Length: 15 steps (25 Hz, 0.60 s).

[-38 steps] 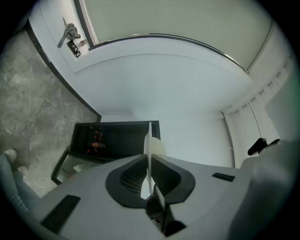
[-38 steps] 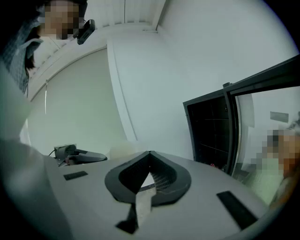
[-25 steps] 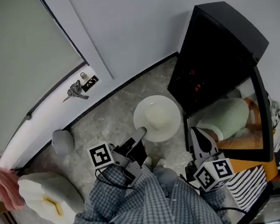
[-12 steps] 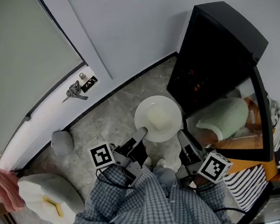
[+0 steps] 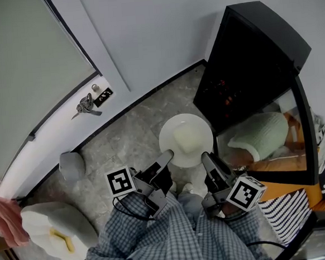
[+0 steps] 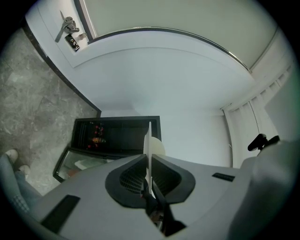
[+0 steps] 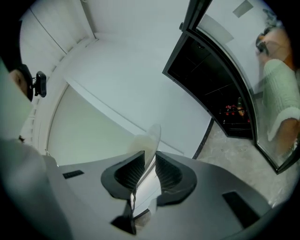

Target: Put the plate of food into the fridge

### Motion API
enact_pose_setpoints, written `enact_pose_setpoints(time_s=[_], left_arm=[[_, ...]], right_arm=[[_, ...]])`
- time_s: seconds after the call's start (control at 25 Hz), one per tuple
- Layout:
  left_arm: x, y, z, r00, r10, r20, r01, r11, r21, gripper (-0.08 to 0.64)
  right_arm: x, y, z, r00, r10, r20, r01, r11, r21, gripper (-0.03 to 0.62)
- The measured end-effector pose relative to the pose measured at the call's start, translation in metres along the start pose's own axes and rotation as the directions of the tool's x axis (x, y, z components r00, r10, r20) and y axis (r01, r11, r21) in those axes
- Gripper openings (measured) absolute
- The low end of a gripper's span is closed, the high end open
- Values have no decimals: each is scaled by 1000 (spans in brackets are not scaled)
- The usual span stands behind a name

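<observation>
- Head view: I hold the round white ceramic plate (image 5: 198,124), with its pale block of food (image 5: 185,137), level. The left gripper (image 5: 168,155) and right gripper (image 5: 204,157) each clamp its near rim. The black glass-doored fridge (image 5: 241,64) stands open ahead-right, nearer the right gripper.
- Left gripper view: jaws pinch the thin, smooth rim edge-on, with dark shelves just beyond.
- Right gripper view: jaws are likewise closed on the glossy rim, and the opening lies ahead-right.

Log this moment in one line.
left tool: shut on round white plate of pale food | right tool: shut on plate | black fridge: open
</observation>
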State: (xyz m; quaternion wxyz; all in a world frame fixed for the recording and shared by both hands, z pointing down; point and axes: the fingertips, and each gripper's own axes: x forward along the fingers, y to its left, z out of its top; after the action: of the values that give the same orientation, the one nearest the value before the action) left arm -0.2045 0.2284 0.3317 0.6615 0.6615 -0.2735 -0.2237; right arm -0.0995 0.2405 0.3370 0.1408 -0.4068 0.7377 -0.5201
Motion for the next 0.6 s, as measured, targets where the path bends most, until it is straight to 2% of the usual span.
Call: enact_pose_setpoints(time_s=[0.08,0.36,0.6], left_arm=[[-2,2,1,1000,3,-6,-3,1000,-2,23],[-3,5,4,1000,-6,-24,5,1000,-23,23],[-3,6,6,999,-2,-35,2,1000,-10,23]], right_arm=[[0,-3,-4,1000,-19,-6,19,1000,-2,77],[2,2,-5,1000,-10,26,10,1000,29,71],[3,1,-5,999,-12,49,10,999,36,67]])
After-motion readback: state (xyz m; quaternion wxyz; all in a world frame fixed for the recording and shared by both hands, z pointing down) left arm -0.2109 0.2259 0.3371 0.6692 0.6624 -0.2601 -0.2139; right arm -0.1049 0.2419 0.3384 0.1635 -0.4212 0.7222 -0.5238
